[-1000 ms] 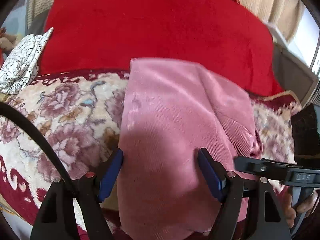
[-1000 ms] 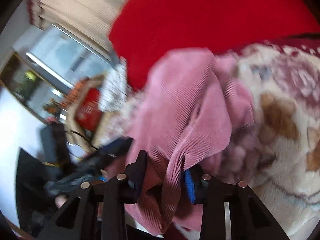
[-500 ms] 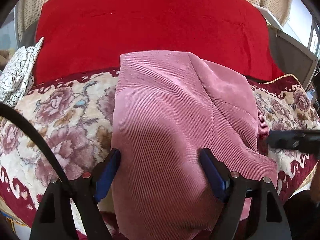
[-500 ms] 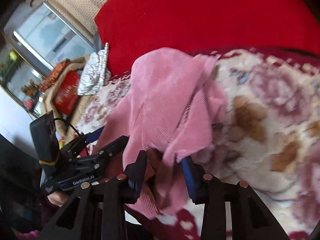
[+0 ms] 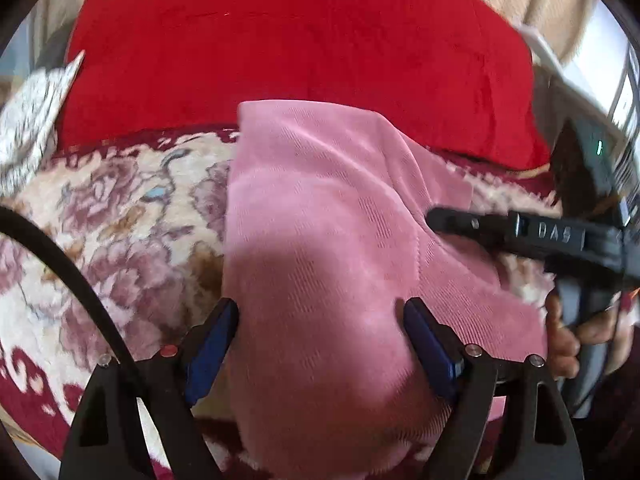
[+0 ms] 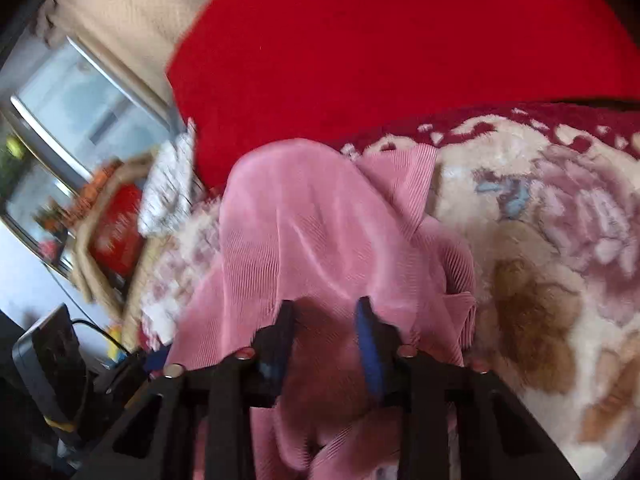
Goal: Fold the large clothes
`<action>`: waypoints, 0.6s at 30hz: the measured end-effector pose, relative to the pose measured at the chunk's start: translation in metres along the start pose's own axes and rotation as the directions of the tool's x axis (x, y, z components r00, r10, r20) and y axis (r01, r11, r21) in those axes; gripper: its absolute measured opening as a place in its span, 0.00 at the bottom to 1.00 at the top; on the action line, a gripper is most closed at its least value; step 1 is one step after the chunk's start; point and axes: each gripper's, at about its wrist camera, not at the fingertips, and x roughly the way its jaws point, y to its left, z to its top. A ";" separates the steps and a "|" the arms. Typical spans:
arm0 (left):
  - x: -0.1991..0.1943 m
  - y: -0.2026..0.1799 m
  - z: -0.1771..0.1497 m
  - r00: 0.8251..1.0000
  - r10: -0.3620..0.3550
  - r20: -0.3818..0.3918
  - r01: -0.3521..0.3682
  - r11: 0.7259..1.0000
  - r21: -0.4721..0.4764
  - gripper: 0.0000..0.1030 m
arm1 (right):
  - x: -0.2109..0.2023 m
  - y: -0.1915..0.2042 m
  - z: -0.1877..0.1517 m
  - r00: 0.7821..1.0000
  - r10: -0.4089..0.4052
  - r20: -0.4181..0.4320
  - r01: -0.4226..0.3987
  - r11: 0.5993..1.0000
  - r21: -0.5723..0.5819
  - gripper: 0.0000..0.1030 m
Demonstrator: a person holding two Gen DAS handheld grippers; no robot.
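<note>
A pink corduroy garment (image 5: 320, 220) lies folded lengthwise on a floral blanket (image 5: 120, 220). My left gripper (image 5: 320, 320) is open, its blue pads wide apart over the garment's near end. My right gripper (image 6: 326, 312) has its jaws part open with a bunch of the pink garment (image 6: 312, 232) between the pads; it also shows in the left wrist view (image 5: 520, 236) at the garment's right edge. The cloth rises in folds in front of the right gripper.
A big red cushion (image 5: 300, 40) stands behind the garment. A white patterned cloth (image 5: 28, 120) lies at the far left. A window (image 6: 80, 100) and a box with red contents (image 6: 116, 232) stand beyond the bed's left side.
My right gripper has moved back over the garment's right side and its jaws have spread wider around the cloth. The left gripper stays open over the near end.
</note>
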 end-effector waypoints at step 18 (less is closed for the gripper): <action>-0.001 -0.012 -0.025 0.976 0.219 -0.020 -0.215 0.969 0.121 0.84 | -0.026 0.051 -0.076 0.994 -0.098 -0.054 0.084 0.972 -0.221 0.30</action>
